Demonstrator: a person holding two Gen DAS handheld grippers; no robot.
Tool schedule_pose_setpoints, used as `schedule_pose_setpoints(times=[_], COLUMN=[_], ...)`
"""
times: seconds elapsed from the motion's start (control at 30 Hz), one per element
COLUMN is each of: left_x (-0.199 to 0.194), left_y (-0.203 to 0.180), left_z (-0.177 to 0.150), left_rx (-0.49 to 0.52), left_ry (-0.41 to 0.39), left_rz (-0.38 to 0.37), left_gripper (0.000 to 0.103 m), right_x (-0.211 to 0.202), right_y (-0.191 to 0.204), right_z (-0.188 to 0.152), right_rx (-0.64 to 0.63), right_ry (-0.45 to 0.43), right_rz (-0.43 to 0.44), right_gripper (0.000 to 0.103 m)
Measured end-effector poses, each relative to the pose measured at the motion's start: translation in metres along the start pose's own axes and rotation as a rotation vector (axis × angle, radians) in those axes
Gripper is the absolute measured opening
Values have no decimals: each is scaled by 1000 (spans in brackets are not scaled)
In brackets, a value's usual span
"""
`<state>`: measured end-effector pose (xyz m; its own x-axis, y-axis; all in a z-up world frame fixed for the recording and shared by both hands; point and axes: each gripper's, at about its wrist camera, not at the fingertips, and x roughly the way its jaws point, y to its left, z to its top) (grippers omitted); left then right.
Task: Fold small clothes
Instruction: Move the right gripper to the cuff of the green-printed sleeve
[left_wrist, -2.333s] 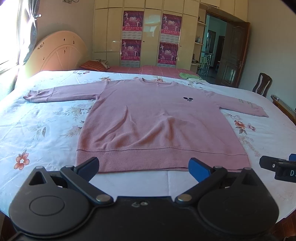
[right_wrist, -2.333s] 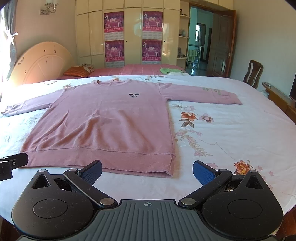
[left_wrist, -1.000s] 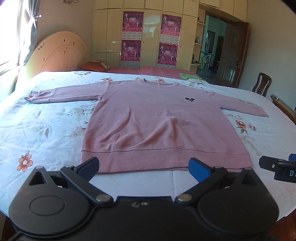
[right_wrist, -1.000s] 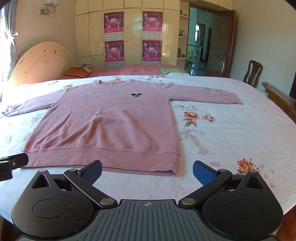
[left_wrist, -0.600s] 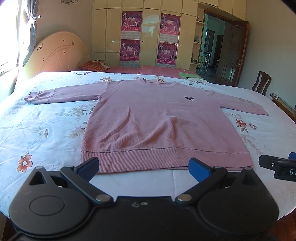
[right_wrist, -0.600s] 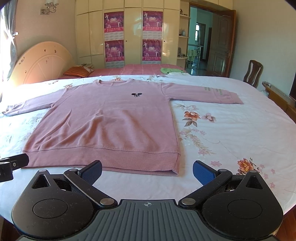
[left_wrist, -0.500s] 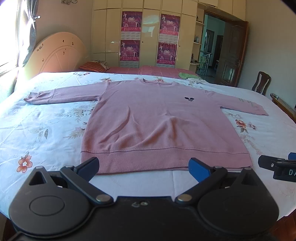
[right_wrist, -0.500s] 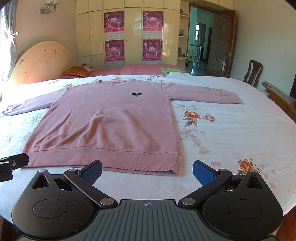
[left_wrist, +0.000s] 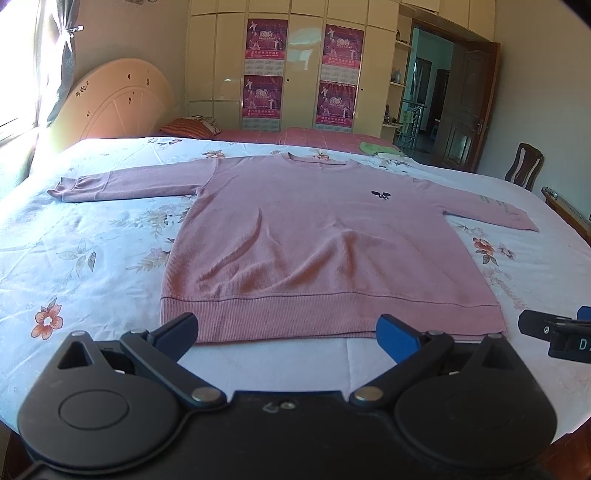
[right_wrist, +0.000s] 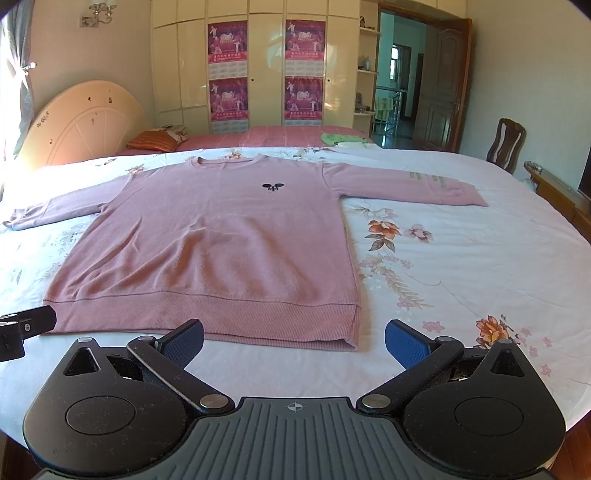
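A pink long-sleeved sweater (left_wrist: 314, 240) lies flat and face up on the floral bedsheet (left_wrist: 85, 254), sleeves spread to both sides, hem toward me. It also shows in the right wrist view (right_wrist: 221, 243). My left gripper (left_wrist: 288, 332) is open and empty, hovering just in front of the hem. My right gripper (right_wrist: 293, 341) is open and empty, in front of the hem's right corner. The right gripper's tip shows at the right edge of the left wrist view (left_wrist: 554, 330); the left gripper's tip shows at the left edge of the right wrist view (right_wrist: 26, 325).
A headboard (left_wrist: 114, 99) leans at the back left. A second bed with a red cover (right_wrist: 258, 138) and a green cloth (right_wrist: 340, 138) lies behind. Wardrobe with posters (right_wrist: 266, 70), open door (right_wrist: 439, 88) and a chair (right_wrist: 508, 144) stand beyond.
Both grippers have stayed open and almost still. The views have shifted only slightly, with the sweater's hem a touch nearer than 2.3 s ago.
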<state>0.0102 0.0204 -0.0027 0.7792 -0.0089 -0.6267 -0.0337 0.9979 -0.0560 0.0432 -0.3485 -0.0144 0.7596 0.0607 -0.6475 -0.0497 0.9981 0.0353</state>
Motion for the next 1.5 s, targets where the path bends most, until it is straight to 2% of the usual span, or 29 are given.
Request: schedule_pose_setpoints(times=[0.2, 0.3, 0.4, 0.57, 0.83, 0.97, 1.33, 1.4, 1.5], left_x=[6, 9, 17, 24, 51, 76, 146, 157, 173], left_y=[-2, 3, 3, -11, -31, -46, -103, -112, -122], left_z=[5, 10, 14, 24, 42, 55, 97, 104, 111], left_rx=[-22, -87, -106, -71, -26, -49, -20, -12, 6], left_ry=[4, 9, 20, -9, 14, 51, 51, 43, 31], left_rz=[-14, -65, -161, -178, -109, -62, 15, 45, 131], left_gripper=[103, 103, 103, 103, 103, 103, 103, 103, 103], right_x=[2, 2, 2, 6, 39, 57, 121, 134, 151], right_y=[-7, -14, -23, -44, -78, -101, -197, -214, -239], right_z=[3, 7, 10, 18, 44, 61, 108, 114, 123], right_rx=[9, 23, 42, 84, 128, 135, 191, 201, 229], right_ry=[-2, -9, -15, -35, -74, -85, -78, -73, -89], right_rz=[-17, -32, -57, -97, -103, -104, -172, -185, -194], right_gripper=[103, 103, 103, 103, 103, 103, 103, 103, 103])
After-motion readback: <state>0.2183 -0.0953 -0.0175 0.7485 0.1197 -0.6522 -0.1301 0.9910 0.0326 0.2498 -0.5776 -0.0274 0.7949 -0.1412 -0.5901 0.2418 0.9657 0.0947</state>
